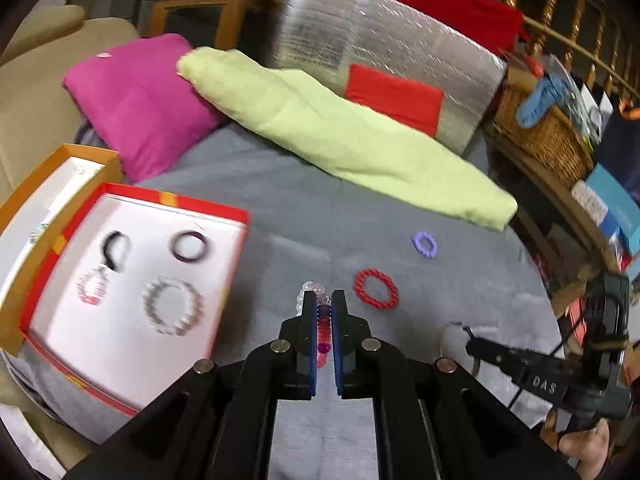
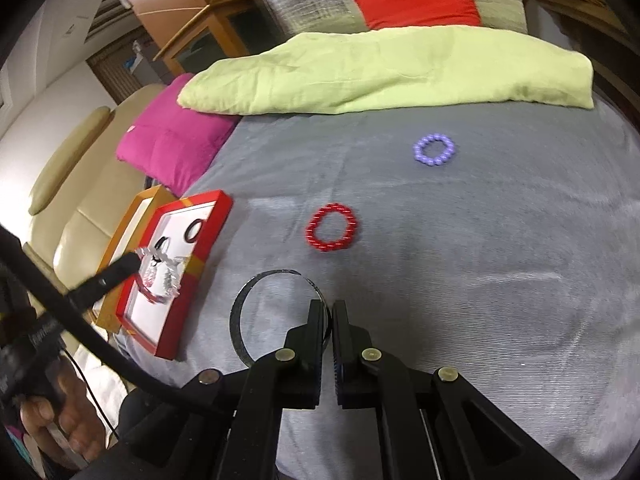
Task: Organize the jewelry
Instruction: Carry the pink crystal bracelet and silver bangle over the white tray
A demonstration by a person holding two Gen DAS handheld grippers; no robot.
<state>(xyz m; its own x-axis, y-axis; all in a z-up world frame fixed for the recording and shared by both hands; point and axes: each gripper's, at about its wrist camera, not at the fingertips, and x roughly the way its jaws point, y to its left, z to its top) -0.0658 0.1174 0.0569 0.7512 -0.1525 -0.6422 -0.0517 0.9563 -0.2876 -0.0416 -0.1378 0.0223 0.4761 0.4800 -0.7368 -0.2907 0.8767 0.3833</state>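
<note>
My left gripper is clamped on a beaded bracelet — clear beads at the tip, red and pink between the pads — held above the grey cloth, beside the red-rimmed tray. My right gripper pinches a thin dark bangle, its open hoop tilted off to the left — both grippers angle downward.

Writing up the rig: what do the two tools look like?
Both alike: black angular linkage arms with round silver pivot pins. The left tool has blue pads on its fingers. The right tool has dark ribbed pads, white lettering on its side and a black cable trailing. No sleeves visible.
</note>
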